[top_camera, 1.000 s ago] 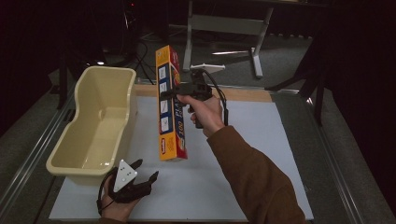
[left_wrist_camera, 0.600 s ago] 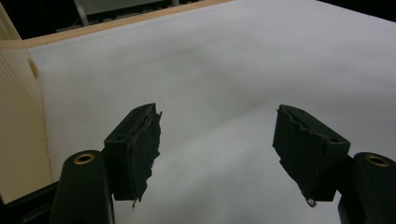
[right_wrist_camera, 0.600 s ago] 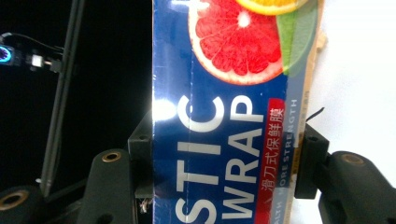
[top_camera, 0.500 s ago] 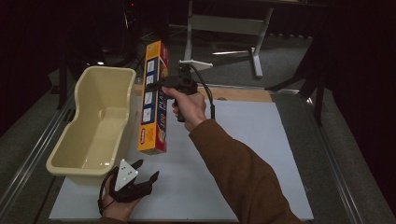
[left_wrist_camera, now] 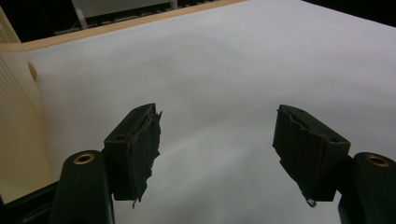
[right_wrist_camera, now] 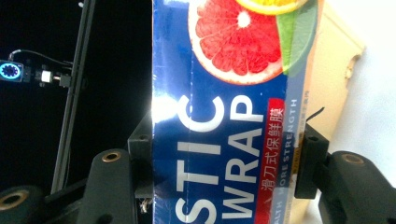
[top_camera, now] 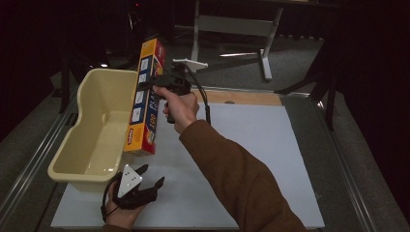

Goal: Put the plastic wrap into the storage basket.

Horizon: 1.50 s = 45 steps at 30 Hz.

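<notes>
A: Box (top_camera: pixel 144 99) of plastic wrap clamped upright in right gripper (top_camera: pixel 153 83) jaws, off the worktop (top_camera: pixel 270 145), at tub's (top_camera: pixel 94 130) three o'clock rim.

B: Noted. Left gripper (top_camera: pixel 147 180) at six o'clock, jaws apart, holding nothing.

The right gripper (right_wrist_camera: pixel 224 172) is clamping a plastic wrap box (right_wrist_camera: pixel 224 116) between its two black jaws, one pressing each long side. The box's blue face is showing white lettering and a cut grapefruit picture. Behind it, a cream tub (right_wrist_camera: pixel 334 84) is peeking out beside the white tabletop (right_wrist_camera: pixel 373 93).
</notes>
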Tool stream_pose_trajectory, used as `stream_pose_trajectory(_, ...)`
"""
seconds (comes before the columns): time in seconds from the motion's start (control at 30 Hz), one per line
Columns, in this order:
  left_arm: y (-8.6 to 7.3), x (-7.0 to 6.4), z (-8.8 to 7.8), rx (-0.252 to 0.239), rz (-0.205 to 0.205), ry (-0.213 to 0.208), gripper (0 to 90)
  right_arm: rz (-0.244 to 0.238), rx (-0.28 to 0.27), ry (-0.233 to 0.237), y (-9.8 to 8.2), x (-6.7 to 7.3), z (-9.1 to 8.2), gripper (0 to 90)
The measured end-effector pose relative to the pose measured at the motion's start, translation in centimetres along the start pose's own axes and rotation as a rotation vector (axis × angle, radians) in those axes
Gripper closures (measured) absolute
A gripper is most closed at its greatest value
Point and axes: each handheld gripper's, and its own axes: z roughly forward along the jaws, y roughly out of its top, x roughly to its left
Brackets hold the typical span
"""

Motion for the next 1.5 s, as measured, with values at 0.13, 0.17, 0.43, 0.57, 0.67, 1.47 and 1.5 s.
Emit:
stream_pose_trajectory(0.13, 0.1, 0.0, 0.0, -0.002, 0.006, -0.002, 31.4, 0.003, -0.016, -0.002, -0.3, 0.5, 1.1, 41.7)
stream_pose_trajectory(0.17, 0.1, 0.0, 0.0, -0.002, 0.007, -0.003, 31.4, 0.002, -0.017, -0.001, -0.4, 0.6, 1.4, 41.7)
stream_pose_trajectory(0.43, 0.2, 0.0, 0.1, -0.010, 0.010, -0.004, 31.4, 0.000, 0.009, 0.015, -0.9, 1.4, 4.0, 41.6)
stream_pose_trajectory(0.57, 0.3, -0.1, 0.1, -0.013, 0.014, -0.009, 31.4, 0.052, 0.001, 0.027, -1.0, 1.3, 5.3, 41.6)
stream_pose_trajectory(0.67, 0.3, -0.2, -0.1, -0.025, 0.023, -0.010, 31.4, 0.070, -0.007, 0.020, -1.3, 1.1, 6.4, 41.6)
stream_pose_trajectory(1.47, 0.4, -0.3, -0.2, -0.046, 0.028, -0.036, 31.3, 0.071, 0.029, -0.024, -2.8, 0.8, 10.6, 41.1)
stream_pose_trajectory(1.5, 0.4, -0.3, -0.2, -0.046, 0.029, -0.035, 31.3, 0.068, 0.026, -0.027, -2.8, 0.9, 10.8, 41.1)
